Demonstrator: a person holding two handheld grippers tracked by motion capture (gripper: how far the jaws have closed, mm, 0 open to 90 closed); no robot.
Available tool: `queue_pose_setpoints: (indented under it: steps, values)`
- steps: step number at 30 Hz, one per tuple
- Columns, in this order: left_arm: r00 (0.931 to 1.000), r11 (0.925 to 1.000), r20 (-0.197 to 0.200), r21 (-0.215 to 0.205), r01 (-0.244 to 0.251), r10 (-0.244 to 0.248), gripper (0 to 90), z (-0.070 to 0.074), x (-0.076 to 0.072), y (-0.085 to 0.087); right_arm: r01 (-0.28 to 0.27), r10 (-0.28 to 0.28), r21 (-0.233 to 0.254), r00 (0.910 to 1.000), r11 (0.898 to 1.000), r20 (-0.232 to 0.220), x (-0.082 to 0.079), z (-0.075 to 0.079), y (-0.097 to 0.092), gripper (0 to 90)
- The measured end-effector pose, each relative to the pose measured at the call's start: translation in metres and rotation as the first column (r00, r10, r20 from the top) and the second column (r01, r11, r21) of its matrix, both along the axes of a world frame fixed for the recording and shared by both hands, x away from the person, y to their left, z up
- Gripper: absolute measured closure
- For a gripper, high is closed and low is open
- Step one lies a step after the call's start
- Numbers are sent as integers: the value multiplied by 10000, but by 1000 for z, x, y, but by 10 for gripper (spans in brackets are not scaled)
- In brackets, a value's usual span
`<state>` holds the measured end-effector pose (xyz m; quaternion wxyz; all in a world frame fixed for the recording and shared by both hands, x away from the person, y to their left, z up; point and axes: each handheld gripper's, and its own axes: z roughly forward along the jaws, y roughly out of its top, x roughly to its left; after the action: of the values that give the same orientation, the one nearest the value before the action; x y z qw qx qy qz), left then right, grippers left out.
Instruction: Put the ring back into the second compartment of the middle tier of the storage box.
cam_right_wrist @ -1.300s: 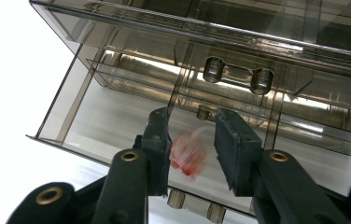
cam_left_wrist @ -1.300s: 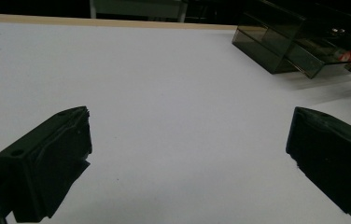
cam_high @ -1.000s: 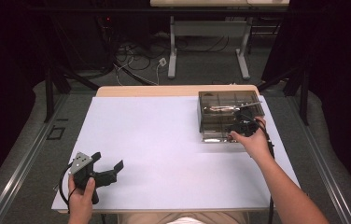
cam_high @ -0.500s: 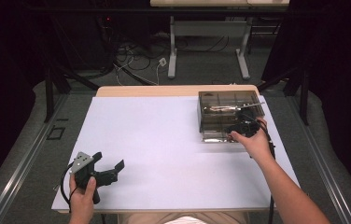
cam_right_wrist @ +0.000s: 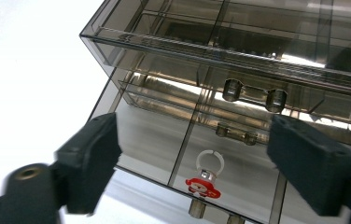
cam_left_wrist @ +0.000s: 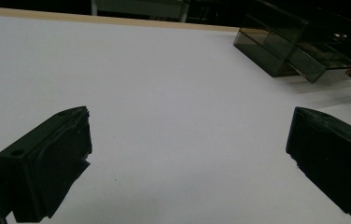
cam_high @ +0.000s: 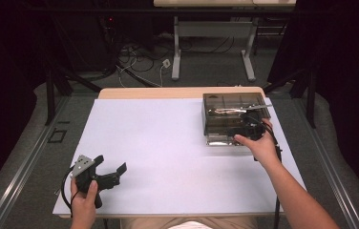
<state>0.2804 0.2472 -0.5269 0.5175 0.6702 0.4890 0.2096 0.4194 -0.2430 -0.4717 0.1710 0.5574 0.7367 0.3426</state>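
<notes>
Since the earlier frames, little has shifted on the desk [cam_high: 168, 143]: both hands sit where they were, and only the right claw has changed, its jaws having just been opening, with nothing pinched between them.

Going left to right, the left claw [cam_high: 110, 171] rests low at the near left corner of the desk, held in the left hand [cam_high: 84, 200]. It is released; in the left gripper view its two black jaws stand wide apart over bare white surface, well away from anything.

At the far right stands a smoky clear drawer box [cam_high: 235, 117]. The right claw [cam_high: 251, 128] is up against its front, gripped by the right hand [cam_high: 261, 145]. In the right gripper view the lowest drawer [cam_right_wrist: 201, 158] is pulled out toward the camera, and a small ring with a red charm [cam_right_wrist: 205, 179] lies on its floor, just between the spread jaws but untouched by them.

Judging by that, the placing looks done: the ring sits in the drawer and the claw has let go. What appears left is pushing the drawer shut and drawing the right hand back.
</notes>
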Motion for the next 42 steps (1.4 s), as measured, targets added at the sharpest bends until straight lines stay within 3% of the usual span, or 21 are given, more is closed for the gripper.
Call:
queue_pose_setpoints:
  steps: [6,12,14,20,25,27,36,42]
  values:
    - [10000,10000,-2,18,8,-8,2,0,0,0,-45,46,-73,9998,10000,169,-5,5,1,147]
    - [10000,10000,50,-26,19,-19,2,1,-1,0,6,-13,352,9998,9994,205,-8,8,1,148]
    - [10000,10000,32,21,62,-62,2,1,-2,0,144,-157,291,9990,9995,420,-9,9,0,148]
    - [9999,9999,39,88,115,-116,2,0,-1,-3,-155,122,407,9966,9990,814,-12,12,-5,128]
    - [9999,9999,87,91,116,-117,2,1,-2,-4,-239,194,415,9942,9989,1056,-18,16,-9,63]
    - [9999,9998,85,123,137,-138,2,1,-2,-3,-324,276,389,9924,9987,1197,-21,18,-9,0]
    - [9999,9998,86,137,148,-150,2,1,-2,-3,-690,645,235,9854,9973,1575,-37,28,-5,0]
    - [9998,9998,132,128,153,-155,2,1,-3,-3,-995,932,224,9758,9948,1979,-51,31,2,0]
